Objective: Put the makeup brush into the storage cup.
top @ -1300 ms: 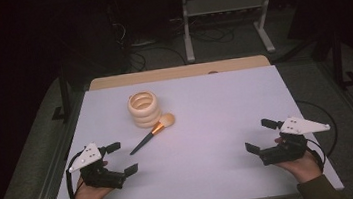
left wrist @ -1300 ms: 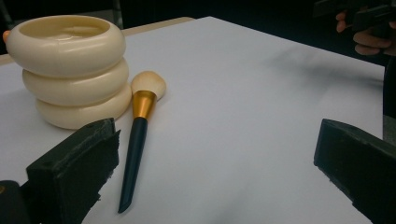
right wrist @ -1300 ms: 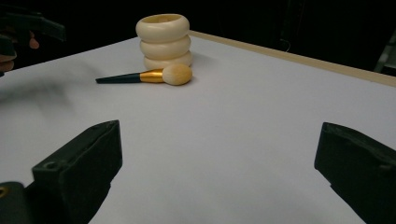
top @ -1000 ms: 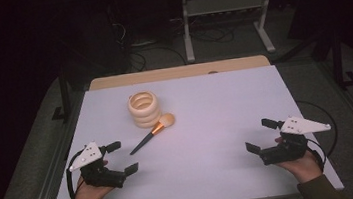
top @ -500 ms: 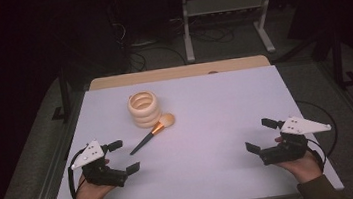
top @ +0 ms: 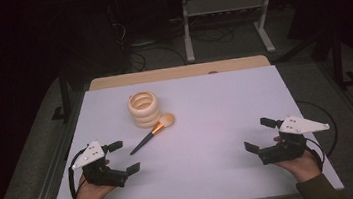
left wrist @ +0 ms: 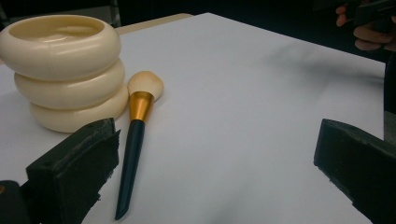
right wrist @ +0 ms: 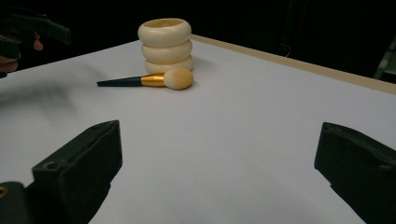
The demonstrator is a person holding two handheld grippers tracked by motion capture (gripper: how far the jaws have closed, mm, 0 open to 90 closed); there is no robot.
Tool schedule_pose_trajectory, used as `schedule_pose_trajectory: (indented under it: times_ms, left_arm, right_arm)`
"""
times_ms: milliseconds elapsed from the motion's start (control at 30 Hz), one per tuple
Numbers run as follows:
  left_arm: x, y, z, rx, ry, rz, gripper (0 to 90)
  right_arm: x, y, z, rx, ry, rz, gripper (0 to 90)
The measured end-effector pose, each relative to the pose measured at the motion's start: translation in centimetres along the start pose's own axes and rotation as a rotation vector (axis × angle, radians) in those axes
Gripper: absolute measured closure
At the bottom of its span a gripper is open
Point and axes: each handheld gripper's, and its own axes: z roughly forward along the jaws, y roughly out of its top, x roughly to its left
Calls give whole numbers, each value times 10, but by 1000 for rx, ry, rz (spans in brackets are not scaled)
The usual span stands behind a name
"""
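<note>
A cream holder shaped like three stacked rings (top: 144, 108) (left wrist: 63, 70) (right wrist: 166, 44) stands on the white table, left of centre. A makeup brush (top: 151, 132) (left wrist: 135, 140) (right wrist: 149, 80) with a dark handle, gold ferrule and pale head lies just in front of the holder, head beside its base. My left gripper (top: 120, 159) (left wrist: 212, 172) is open near the front left, its jaws wide apart and just short of the handle tip. My right gripper (top: 261, 135) (right wrist: 217, 172) is open near the front right, far from both, nothing between its jaws.
The white table (top: 215, 105) has a bare wooden strip (top: 176, 73) along its far edge. Beyond it stand a metal rack (top: 224, 8) and cables on a dark floor. A cable (top: 317, 113) loops from the right gripper by the table's right edge.
</note>
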Motion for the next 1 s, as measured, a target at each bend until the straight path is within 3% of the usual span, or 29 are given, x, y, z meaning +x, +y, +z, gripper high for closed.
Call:
schedule_pose_trajectory:
  times_ms: [1000]
  left_arm:
    - [0,-2,-3,-4,12,-7,0]
  right_arm:
    - [0,1,2,-4,-2,9,2]
